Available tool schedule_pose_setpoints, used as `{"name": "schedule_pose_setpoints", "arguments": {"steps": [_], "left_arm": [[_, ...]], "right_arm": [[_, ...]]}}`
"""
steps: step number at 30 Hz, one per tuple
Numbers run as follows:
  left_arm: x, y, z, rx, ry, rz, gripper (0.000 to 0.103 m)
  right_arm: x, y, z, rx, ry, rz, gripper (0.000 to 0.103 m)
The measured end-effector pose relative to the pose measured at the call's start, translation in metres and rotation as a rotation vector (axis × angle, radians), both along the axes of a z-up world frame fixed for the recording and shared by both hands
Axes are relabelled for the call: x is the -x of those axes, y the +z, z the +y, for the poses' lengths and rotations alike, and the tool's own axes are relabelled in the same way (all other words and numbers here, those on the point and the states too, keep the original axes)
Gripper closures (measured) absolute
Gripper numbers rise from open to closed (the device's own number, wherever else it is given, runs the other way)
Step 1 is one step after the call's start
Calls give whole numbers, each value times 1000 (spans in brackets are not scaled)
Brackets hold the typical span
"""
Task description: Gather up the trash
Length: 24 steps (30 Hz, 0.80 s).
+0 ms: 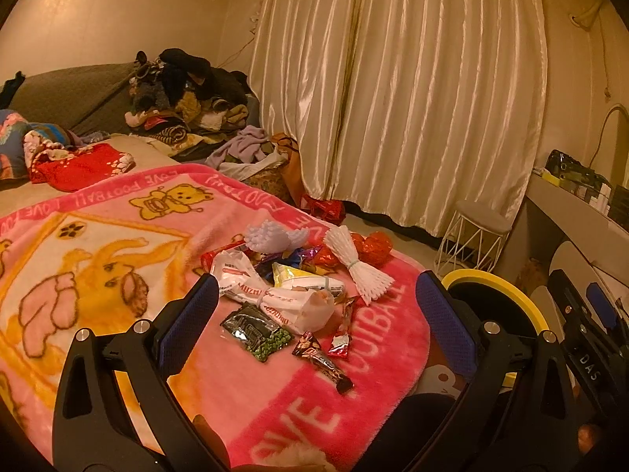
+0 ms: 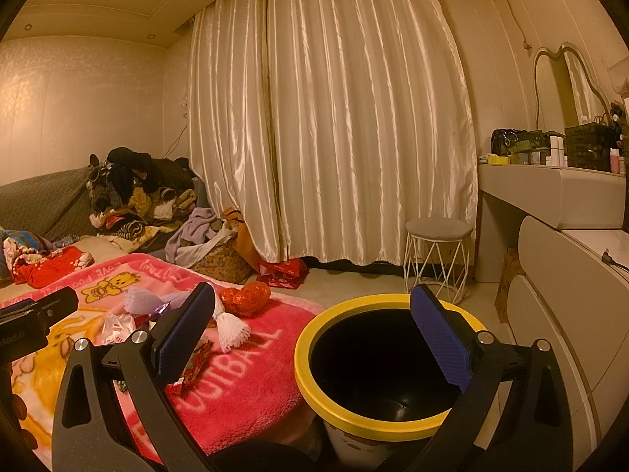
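On the pink blanket [image 1: 236, 385], wrappers lie heaped at the left tool's [image 1: 314, 310] twelve o'clock; both tools gape wide, empty. Thin foil such as the chocolate wrapper [image 1: 322, 362] may slip or drag plush fabric along. Only the right tool's [image 2: 314, 334] view shows the yellow-rimmed bin [image 2: 377, 424] interior, apparently empty.

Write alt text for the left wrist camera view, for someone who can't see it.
The open left tool hovers, holding nothing, over a heap of snack wrappers and foam fruit nets on a pink cartoon blanket covering a bed. A yellow-rimmed bin sits to the right off the bed's edge, with cream curtains behind.
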<state>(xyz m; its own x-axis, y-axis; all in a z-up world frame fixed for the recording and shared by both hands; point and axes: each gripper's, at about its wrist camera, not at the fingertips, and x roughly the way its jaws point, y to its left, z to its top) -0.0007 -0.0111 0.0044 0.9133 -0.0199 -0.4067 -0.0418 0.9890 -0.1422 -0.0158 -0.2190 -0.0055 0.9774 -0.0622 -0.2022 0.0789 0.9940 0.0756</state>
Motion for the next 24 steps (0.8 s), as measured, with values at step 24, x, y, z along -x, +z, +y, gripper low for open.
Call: {"name": "schedule_pose_setpoints", "arguments": {"steps": [24], "left_arm": [[-1,-5,-2,11,-10,5,11]], "right_arm": [[-4,1,2,5,14,7,6]]}}
